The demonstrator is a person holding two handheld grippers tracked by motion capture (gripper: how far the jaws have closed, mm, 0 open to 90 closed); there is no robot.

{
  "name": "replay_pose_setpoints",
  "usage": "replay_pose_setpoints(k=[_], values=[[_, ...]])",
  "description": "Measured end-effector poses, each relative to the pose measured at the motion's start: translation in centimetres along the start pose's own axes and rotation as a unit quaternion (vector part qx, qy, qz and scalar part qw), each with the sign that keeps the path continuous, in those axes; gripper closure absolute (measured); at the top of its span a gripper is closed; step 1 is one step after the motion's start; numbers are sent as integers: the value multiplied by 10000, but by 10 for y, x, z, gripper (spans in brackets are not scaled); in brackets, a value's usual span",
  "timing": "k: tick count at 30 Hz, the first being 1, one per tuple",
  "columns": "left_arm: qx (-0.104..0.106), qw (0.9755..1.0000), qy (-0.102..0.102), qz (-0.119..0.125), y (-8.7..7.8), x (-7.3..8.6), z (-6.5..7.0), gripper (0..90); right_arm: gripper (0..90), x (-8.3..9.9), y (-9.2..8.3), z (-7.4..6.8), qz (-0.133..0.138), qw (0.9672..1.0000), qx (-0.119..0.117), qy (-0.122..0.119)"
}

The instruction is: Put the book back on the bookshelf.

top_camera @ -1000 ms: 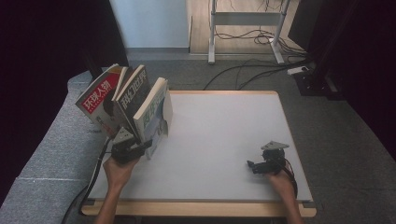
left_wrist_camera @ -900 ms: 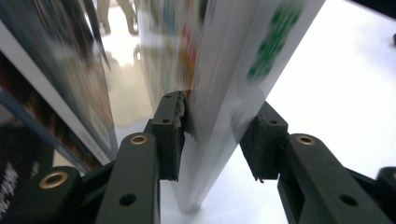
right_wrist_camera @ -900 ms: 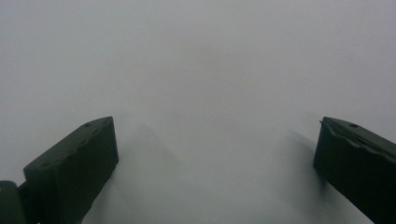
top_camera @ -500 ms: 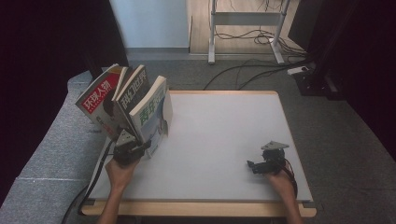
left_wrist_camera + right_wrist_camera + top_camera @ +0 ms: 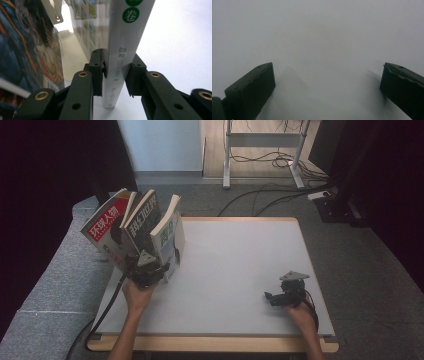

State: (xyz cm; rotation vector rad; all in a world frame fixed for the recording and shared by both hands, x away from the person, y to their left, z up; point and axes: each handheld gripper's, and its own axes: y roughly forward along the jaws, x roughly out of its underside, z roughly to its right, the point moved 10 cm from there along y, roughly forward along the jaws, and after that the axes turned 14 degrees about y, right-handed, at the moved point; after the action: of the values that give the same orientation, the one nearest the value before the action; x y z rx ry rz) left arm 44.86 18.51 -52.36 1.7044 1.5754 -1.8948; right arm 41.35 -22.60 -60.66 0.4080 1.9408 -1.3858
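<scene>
The thick white-spined paperback book with green round labels [image 5: 121,47] stands upright on its lower edge at the left side of the white bench [image 5: 240,265]. It is the rightmost of three books in the high view. Its spine sits between the two black jaws of the left tool [image 5: 115,72]; those jaws have just been closing, and both pads now press on the spine. Just beside it on the left stands a dark-covered book with illustrated artwork [image 5: 143,222]; beyond that leans a red-and-white covered book [image 5: 103,227]. All three tilt to the left. The right tool [image 5: 272,298] rests well apart near the bench's right front corner, jaws spread wide over bare bench surface.
</scene>
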Motion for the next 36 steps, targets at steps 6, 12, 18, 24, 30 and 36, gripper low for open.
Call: replay_pose_setpoints(k=[6,12,18,24,30,36], values=[[-34,10000,4,-30,5,-3,-1,690,0,0,0,0,-1,10000,-1,1],[-40,10000,9,-55,8,-6,-2,687,0,0,0,0,-1,10000,-1,0],[-62,9999,36,-83,12,-9,-2,676,0,0,0,0,1,10000,-1,-2],[-53,9998,102,-137,14,-11,-1,654,0,0,0,0,-2,10000,-1,2],[-74,9998,153,-141,17,-13,2,631,0,0,0,0,-3,10000,-1,2],[-34,9998,146,-157,16,-12,1,601,0,0,0,0,-1,10000,-2,1]])
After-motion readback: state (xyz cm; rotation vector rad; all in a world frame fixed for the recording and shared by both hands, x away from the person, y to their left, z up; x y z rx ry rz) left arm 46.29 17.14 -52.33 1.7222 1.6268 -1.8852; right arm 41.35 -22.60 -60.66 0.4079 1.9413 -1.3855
